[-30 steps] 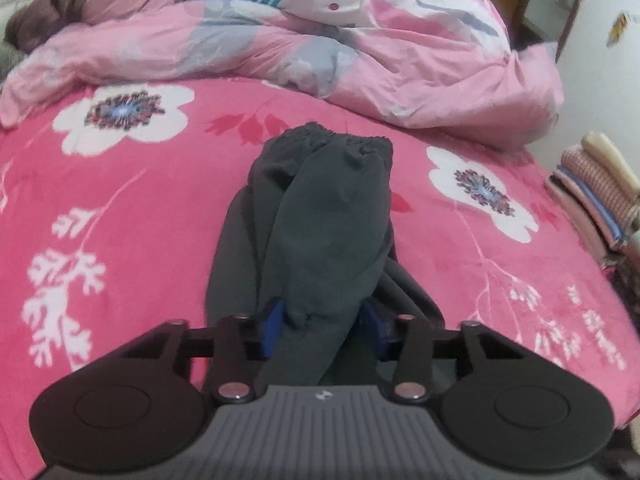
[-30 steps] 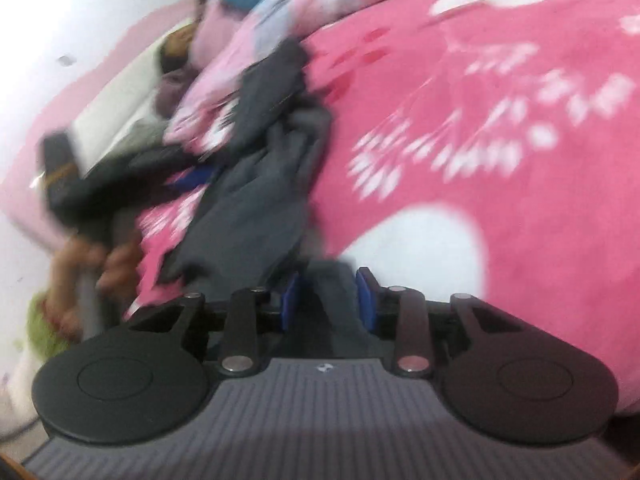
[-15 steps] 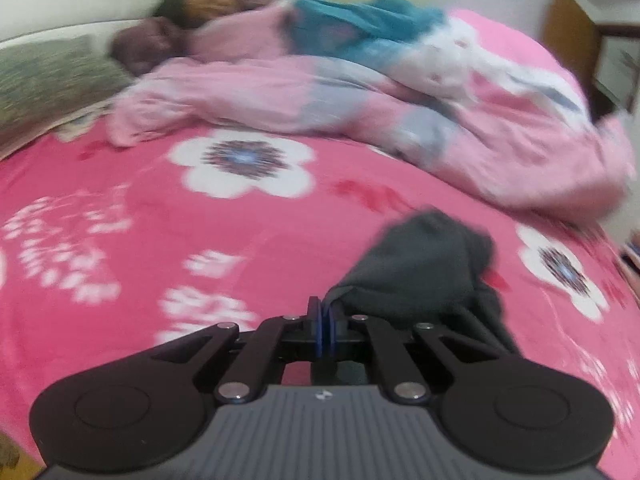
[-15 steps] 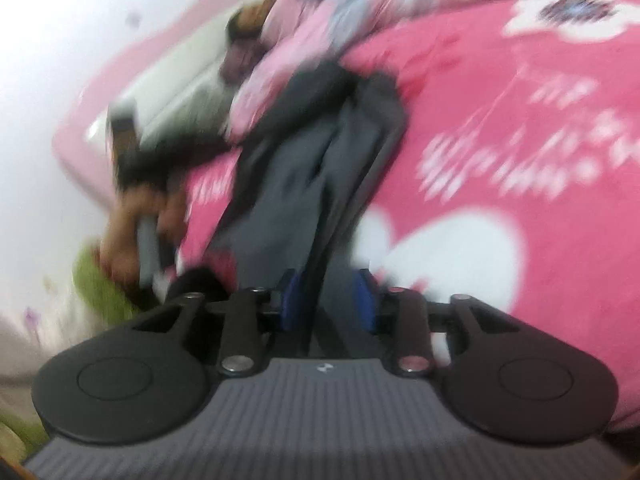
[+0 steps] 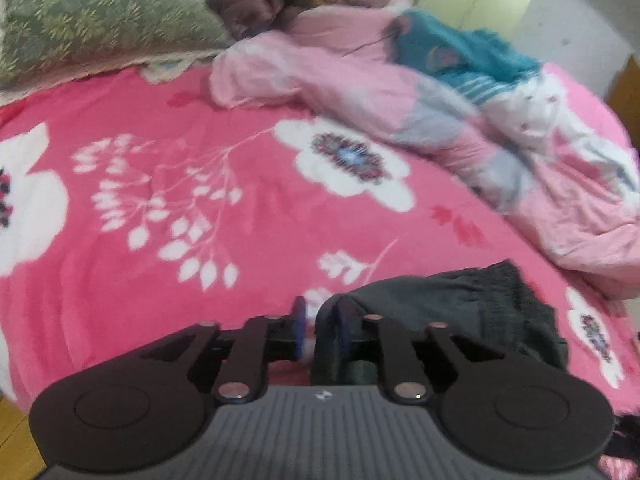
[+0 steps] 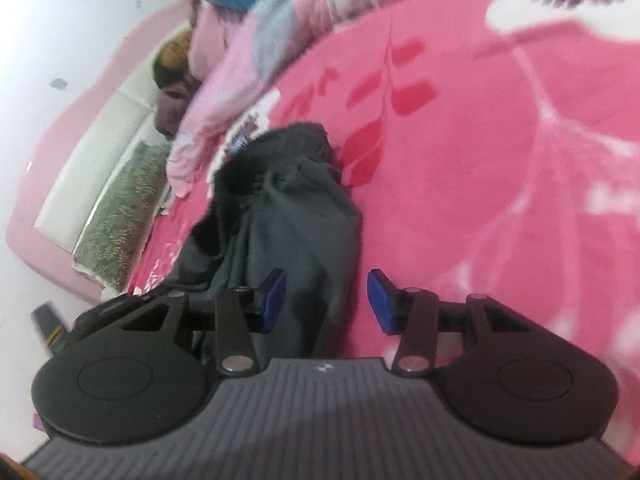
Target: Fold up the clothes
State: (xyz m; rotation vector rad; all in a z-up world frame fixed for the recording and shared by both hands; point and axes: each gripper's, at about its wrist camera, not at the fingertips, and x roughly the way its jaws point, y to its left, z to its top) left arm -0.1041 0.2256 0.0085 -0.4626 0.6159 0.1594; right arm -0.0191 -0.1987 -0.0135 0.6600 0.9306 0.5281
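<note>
A: Surface?
B: Bed, pink floral blanket (image 5: 168, 240); crumpled pink quilt (image 5: 360, 92) and green pillow (image 5: 92, 20) far beyond the fingers.
A: Garment?
B: Dark grey trousers (image 6: 296, 216), bunched on the blanket, reaching between both pairs of fingers.
A: Left gripper (image 5: 320, 330)?
B: Jaws opening; cloth against the right pad only, released.
A: Right gripper (image 6: 326, 300)?
B: Jaws opening, pads clear of the cloth.

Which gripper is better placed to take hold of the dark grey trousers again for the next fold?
Right, probably. The right gripper has its jaws opening with the dark grey trousers lying directly between and ahead of them. The left gripper, also opening, sits at the bundle's left edge, mostly facing bare pink bedspread.
</note>
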